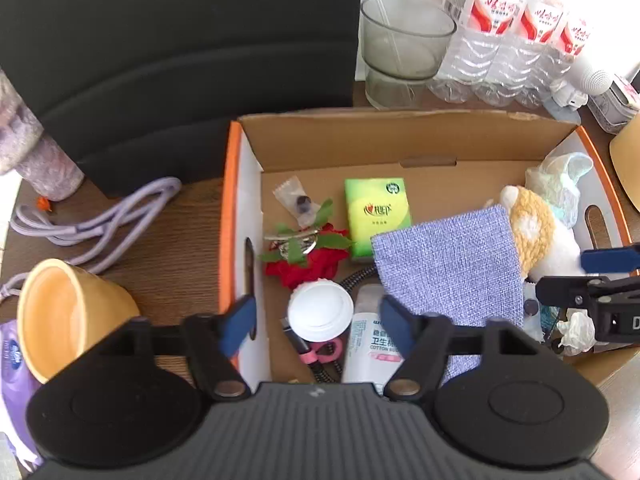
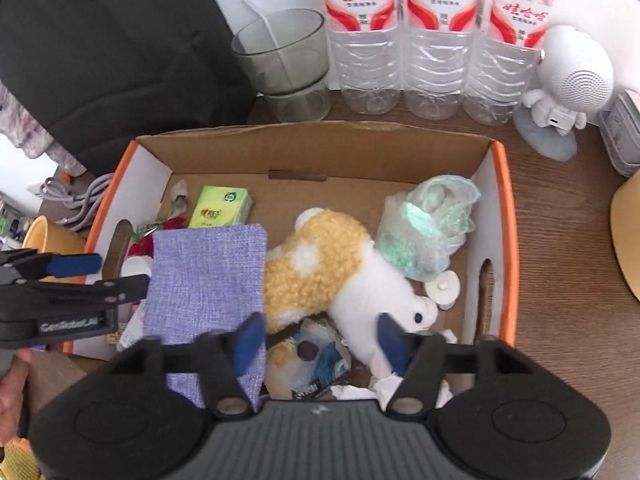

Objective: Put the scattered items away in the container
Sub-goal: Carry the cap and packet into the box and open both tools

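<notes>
An open cardboard box (image 1: 320, 144) with orange rims (image 2: 508, 240) holds a purple cloth pouch (image 1: 448, 272) (image 2: 208, 280), a yellow-and-white plush toy (image 2: 320, 264) (image 1: 536, 232), a green tissue pack (image 1: 376, 212) (image 2: 222, 210), a red fabric flower (image 1: 312, 264), a white round lid (image 1: 320, 308), a cotton swab tube (image 1: 366, 340) and a crumpled green bag (image 2: 428, 228). My left gripper (image 1: 316, 326) is open and empty above the box's left part. My right gripper (image 2: 320, 340) is open and empty above the plush and wrappers.
Left of the box lie a purple cord (image 1: 92, 220), a tipped yellow cup (image 1: 68, 316) and a purple tissue pack (image 1: 12, 380). Behind stand a dark chair (image 1: 180, 60), stacked glass cups (image 2: 288, 64), three water bottles (image 2: 432, 40) and a white astronaut figure (image 2: 560, 80).
</notes>
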